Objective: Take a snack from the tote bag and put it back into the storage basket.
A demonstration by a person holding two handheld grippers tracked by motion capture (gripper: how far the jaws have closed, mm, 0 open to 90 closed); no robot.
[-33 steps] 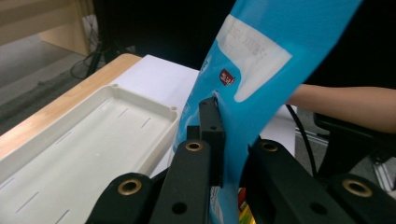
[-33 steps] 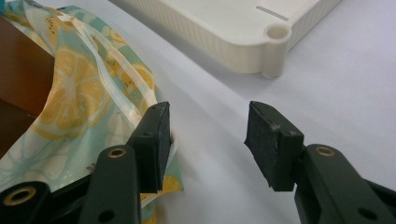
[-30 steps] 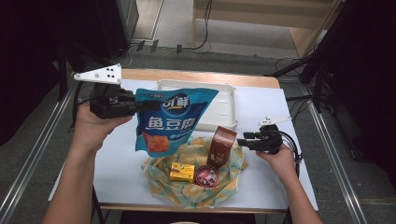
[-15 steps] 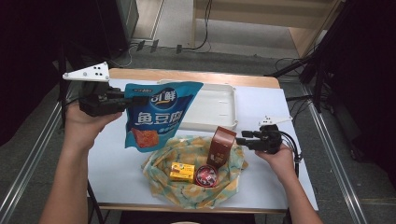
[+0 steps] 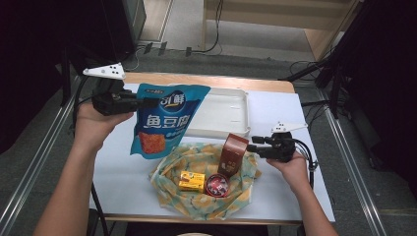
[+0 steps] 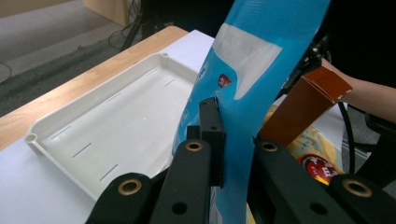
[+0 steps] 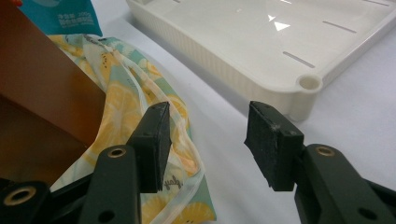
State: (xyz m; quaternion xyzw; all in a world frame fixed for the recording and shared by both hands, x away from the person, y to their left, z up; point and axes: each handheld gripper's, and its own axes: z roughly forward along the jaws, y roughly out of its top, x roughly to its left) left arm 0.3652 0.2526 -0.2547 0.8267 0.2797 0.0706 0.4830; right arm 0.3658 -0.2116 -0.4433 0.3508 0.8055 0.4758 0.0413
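Note:
My left gripper is shut on the top edge of a blue snack bag, which hangs above the table's left half; in the left gripper view the bag is pinched between the jaws of that gripper. A yellow lemon-print cloth lies at the front centre, with a brown box standing on it, a small yellow box and a round red tin. My right gripper is open beside the brown box, with nothing between the fingers of the right gripper.
A white tray lies at the back centre of the white table; its corner shows in the right gripper view, its rim beside the bag in the left gripper view. Cables trail off the right edge.
My left gripper carried the blue bag leftward and slightly lower, away from above the cloth. The right gripper stayed by the brown box.

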